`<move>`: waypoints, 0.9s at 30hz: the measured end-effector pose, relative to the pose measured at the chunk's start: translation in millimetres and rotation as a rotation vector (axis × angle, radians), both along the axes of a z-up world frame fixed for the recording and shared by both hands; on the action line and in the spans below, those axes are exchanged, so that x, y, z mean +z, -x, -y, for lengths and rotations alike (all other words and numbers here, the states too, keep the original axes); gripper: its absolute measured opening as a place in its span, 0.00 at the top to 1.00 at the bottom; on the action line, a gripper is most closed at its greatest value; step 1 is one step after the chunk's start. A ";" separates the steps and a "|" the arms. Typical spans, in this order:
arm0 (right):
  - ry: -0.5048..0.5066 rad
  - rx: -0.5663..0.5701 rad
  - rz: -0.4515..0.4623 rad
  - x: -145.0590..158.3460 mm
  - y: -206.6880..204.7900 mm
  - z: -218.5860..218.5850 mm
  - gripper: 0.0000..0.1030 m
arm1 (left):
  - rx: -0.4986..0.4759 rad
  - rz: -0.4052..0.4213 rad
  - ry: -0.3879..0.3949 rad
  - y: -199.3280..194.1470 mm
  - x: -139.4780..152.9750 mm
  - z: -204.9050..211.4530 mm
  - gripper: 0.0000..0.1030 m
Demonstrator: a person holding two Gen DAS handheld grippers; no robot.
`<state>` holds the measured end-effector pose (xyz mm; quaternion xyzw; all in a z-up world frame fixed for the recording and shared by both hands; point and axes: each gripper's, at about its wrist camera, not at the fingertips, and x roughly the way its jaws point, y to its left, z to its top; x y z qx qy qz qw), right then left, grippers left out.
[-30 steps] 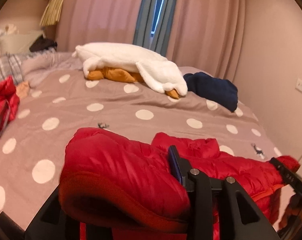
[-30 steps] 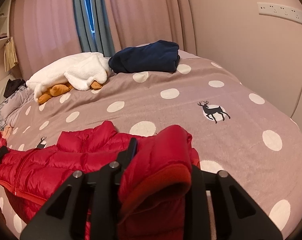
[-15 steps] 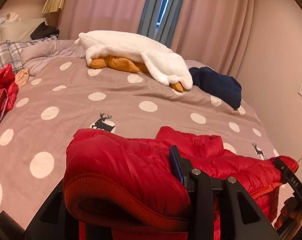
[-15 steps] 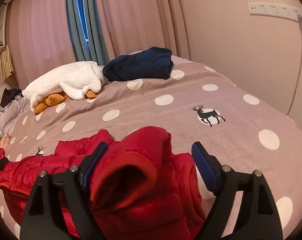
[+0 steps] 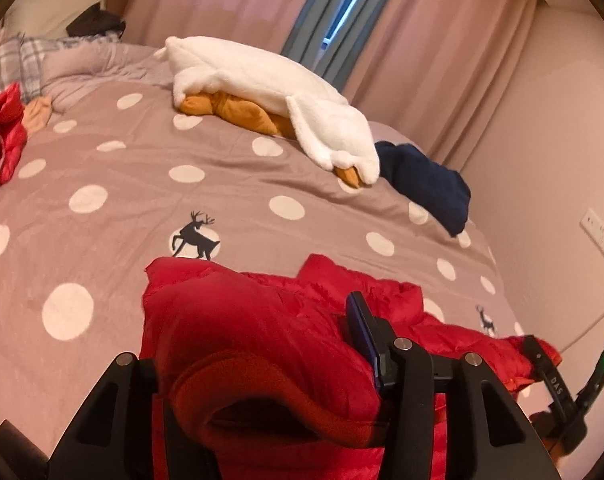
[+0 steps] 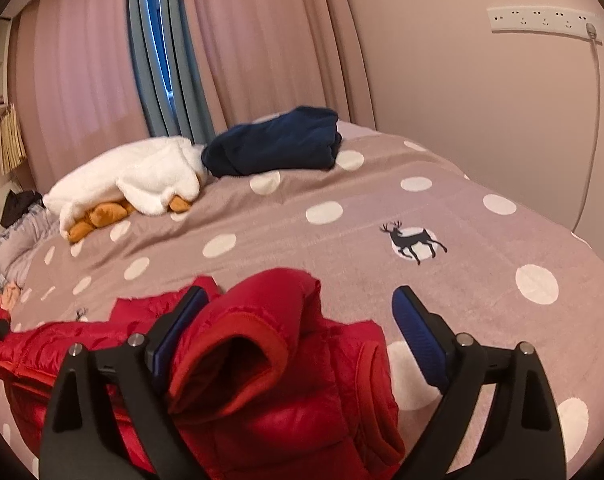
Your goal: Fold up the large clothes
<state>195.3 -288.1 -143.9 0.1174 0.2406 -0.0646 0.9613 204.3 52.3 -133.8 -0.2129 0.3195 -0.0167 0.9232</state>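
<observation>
A red puffer jacket lies on the near part of a mauve polka-dot bed. My left gripper is shut on the jacket's left sleeve cuff; its left finger is hidden by the fabric. In the right wrist view my right gripper is open, its blue pads spread apart. The jacket's other sleeve cuff rests loose between them on the jacket. The right gripper also shows at the left wrist view's right edge.
A white and orange plush blanket and a folded navy garment lie at the bed's far side. Another red garment sits at the left. Curtains and a wall with a power strip bound the bed.
My right gripper has opened and let go of the right sleeve cuff, which now rests on the jacket. My left gripper still holds its cuff and has moved forward over the bed.
</observation>
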 end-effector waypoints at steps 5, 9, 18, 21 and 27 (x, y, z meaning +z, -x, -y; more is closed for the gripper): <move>-0.023 -0.009 0.030 3.5 3.0 2.1 0.02 | 0.057 0.037 -0.015 7.2 10.2 -4.6 0.29; -0.055 -0.029 0.037 4.2 3.8 8.2 0.02 | 0.185 0.153 -0.092 24.8 19.7 -9.7 0.12; -0.029 -0.079 0.107 18.6 16.3 13.6 0.00 | 0.246 0.135 -0.129 20.4 9.4 -18.3 0.10; -0.014 -0.080 0.132 24.1 20.7 13.0 0.00 | 0.246 0.162 -0.175 26.5 13.5 -13.2 0.10; -0.022 -0.073 0.090 15.0 14.2 14.6 0.00 | 0.253 0.176 -0.210 29.4 16.5 -11.8 0.10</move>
